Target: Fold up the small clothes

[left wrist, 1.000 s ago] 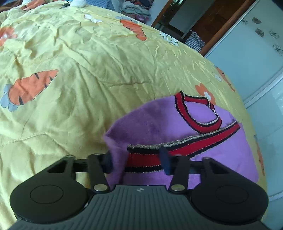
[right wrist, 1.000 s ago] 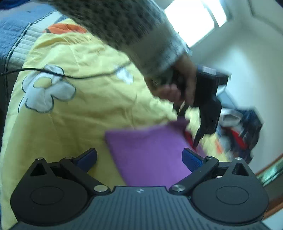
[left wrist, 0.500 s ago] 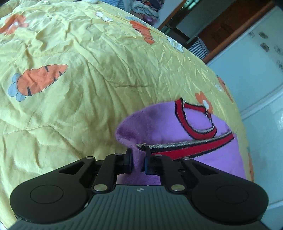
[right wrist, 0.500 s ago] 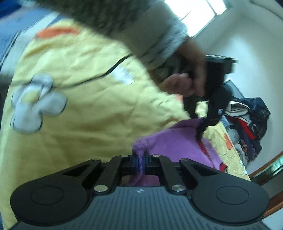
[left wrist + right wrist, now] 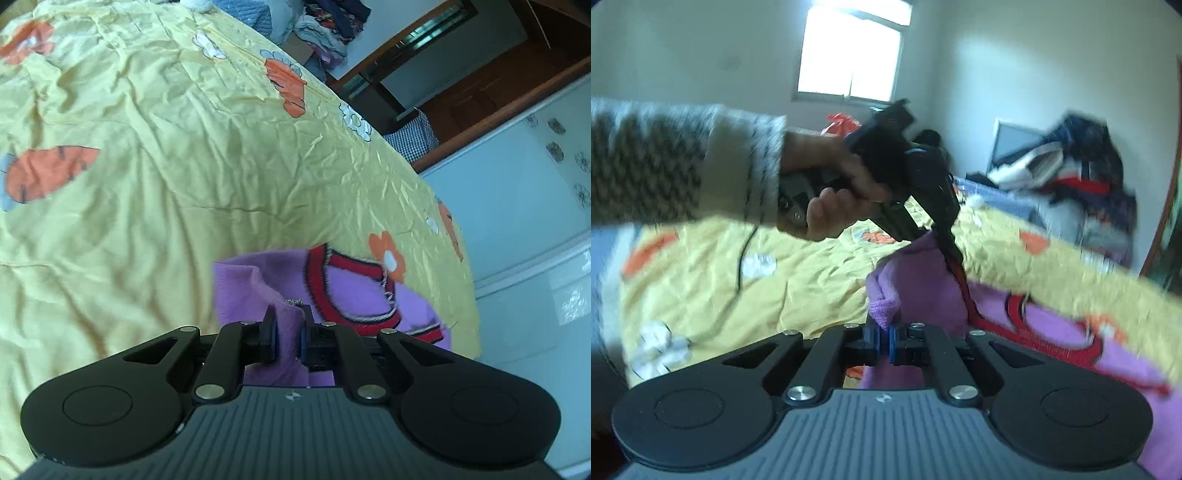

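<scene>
A small purple sweater (image 5: 251, 284) with red and black striped trim lies on the yellow bedspread (image 5: 155, 177). My left gripper (image 5: 289, 325) is shut on a bunched purple edge of it, lifted off the bed. In the right wrist view the right gripper (image 5: 881, 338) is shut on another purple corner of the sweater (image 5: 923, 280). The left gripper (image 5: 955, 254) appears there too, held by a hand (image 5: 827, 206) in a knitted sleeve, pinching the sweater's upper edge. The rest of the garment trails down to the right on the bed.
The bedspread (image 5: 798, 288) carries carrot and flower prints. A pile of clothes (image 5: 1071, 173) sits at the far end of the bed, near a wall. A dark cable (image 5: 740, 262) runs over the cover. White cabinet doors (image 5: 524, 236) stand beside the bed.
Both grippers closed on the sweater's edge and lifted it. The right gripper swung round and rose, so the room's window now shows. The fabric has bunched between the two grips.
</scene>
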`<state>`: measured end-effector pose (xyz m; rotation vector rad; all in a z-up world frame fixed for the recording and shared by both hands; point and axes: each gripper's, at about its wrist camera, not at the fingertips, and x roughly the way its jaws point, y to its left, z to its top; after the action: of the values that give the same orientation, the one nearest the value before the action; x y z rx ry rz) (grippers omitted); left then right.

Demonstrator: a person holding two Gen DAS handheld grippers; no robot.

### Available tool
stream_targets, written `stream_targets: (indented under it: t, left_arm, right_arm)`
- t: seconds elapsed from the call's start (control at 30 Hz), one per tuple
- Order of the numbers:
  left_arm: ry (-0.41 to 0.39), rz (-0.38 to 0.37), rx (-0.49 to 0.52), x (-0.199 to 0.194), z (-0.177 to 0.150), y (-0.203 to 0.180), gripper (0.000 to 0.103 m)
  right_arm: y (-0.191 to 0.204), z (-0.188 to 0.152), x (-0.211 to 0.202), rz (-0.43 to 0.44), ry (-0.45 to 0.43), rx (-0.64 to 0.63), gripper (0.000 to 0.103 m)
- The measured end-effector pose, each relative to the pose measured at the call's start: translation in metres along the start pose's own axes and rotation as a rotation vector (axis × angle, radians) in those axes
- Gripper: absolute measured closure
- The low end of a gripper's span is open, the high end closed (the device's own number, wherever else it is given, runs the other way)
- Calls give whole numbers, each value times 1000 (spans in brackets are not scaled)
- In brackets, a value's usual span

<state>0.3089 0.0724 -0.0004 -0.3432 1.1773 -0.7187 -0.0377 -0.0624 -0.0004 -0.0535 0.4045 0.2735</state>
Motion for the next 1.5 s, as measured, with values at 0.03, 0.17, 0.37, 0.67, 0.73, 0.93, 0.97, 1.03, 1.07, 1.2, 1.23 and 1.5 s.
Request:
stream_targets:
  t: [0.03, 0.17, 0.37, 0.67, 0.73, 0.93, 0.97, 1.03, 1.07, 1.2, 1.23, 1.5]
  left_arm:
    - [0, -4, -18, 6, 1, -5, 91]
    - [21, -27, -81, 38, -2, -25, 92]
    - [55, -66, -133, 100, -13, -69, 93]
    - [106, -139, -136, 175, -33, -143, 98]
    - [125, -142, -117, 188, -39, -158, 98]
    - [170, -160, -58, 221, -57, -205, 98]
    - [174, -169, -55, 226, -59, -212, 98]
    - [183, -175, -40, 236, -63, -229, 98]
    - [187, -179, -36, 241, -65, -236, 98]
    - [206, -148, 37, 263, -75, -269, 98]
    - [212, -143, 52, 268, -78, -275, 98]
    - [201, -72, 185, 294, -93, -295, 85]
  right_arm:
    - [-8, -2, -5, -11, -8, 22, 99]
    - [-48, -12, -20, -9, -11, 174, 99]
    - [-111, -40, -48, -37, -29, 383, 99]
    - [-176, -83, -102, -117, -80, 585, 99]
    - [-185, -91, -110, -126, -86, 620, 99]
    - [-189, -108, -141, -183, -104, 643, 99]
    - [-193, -110, -146, -190, -111, 655, 99]
    - [-202, -112, -155, -214, -122, 667, 99]
    - [-204, -114, -160, -227, -128, 668, 99]
    - [-212, -128, -174, -270, -112, 697, 99]
    - [-214, -133, -176, -272, -103, 710, 99]
    - [-212, -159, -165, -321, 35, 764, 79]
